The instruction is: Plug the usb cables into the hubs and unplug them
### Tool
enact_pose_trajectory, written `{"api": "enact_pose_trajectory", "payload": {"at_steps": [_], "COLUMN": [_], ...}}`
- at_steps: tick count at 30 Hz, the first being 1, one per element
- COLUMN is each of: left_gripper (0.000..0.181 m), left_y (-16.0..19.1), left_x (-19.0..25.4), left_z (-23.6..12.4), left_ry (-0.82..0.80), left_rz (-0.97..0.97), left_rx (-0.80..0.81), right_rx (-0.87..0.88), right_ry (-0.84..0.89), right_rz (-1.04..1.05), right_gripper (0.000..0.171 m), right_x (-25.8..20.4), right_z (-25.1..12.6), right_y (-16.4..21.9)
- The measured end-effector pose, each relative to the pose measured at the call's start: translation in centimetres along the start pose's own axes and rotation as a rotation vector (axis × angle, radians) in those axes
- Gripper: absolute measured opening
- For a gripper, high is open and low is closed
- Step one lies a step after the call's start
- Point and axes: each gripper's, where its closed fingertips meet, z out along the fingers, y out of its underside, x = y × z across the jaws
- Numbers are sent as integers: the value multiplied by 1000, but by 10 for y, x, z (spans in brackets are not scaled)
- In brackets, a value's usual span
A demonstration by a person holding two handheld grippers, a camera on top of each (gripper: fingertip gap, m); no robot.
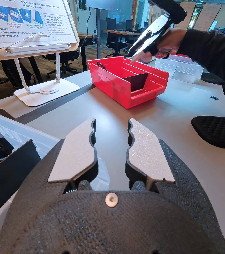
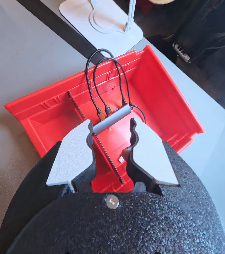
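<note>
Hub point(image 2: 111, 119) in red bin point(image 2: 164, 110), below gaping right tongs point(image 2: 111, 122).

My left gripper point(image 1: 111, 132) hangs spread over the grey table point(image 1: 170, 158); ahead, I see the right gripper point(image 1: 133, 57) tipped above the red bin's point(image 1: 122, 88) far rim.

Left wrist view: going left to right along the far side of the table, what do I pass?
White document stand → red bin → right gripper over the bin's far edge → clear bin.
</note>
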Motion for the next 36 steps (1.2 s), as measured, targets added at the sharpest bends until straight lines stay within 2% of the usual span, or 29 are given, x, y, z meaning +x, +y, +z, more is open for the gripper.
{"api": "enact_pose_trajectory", "payload": {"at_steps": [3, 6, 9, 15, 20, 22, 27, 32, 34, 36], "left_gripper": [43, 44, 43, 44, 45, 46, 43, 45, 46, 49], "left_y": [2, 2, 1, -11, -21, -18, 7, 49, 63, 69], "left_x": [-2, -5, -12, -40, -98, -120, -171, -229, -240, -249], "left_z": [0, -3, -8, -26, -53, -59, -56, -60, -55, -42], "left_ry": [-12, -31, -58, -165, -327, -361, -336, -279, -221, -190], "left_rz": [4, 3, -11, -45, -129, -120, -76, 363, 491, 595], "left_rx": [-2, -6, 1, 49, 12, -87, -447, -946, -1063, -1109], "right_rx": [24, 151, 300, 549, 626, 618, 555, 545, 547, 557], "right_ry": [-15, -49, -13, 144, 100, 19, -171, -234, -250, -264], "right_rz": [-7, 15, 36, 53, 49, 33, -6, -98, -85, -69], "right_gripper": [49, 48, 52, 54, 53, 53, 52, 48, 46, 46], "right_x": [-16, -42, -64, -102, -153, -182, -250, -275, -274, -271], "right_z": [19, 29, 31, 4, -18, -21, -16, -9, -9, -10], "right_y": [-7, -27, -43, -52, -42, -34, 0, 12, 12, 11]}}
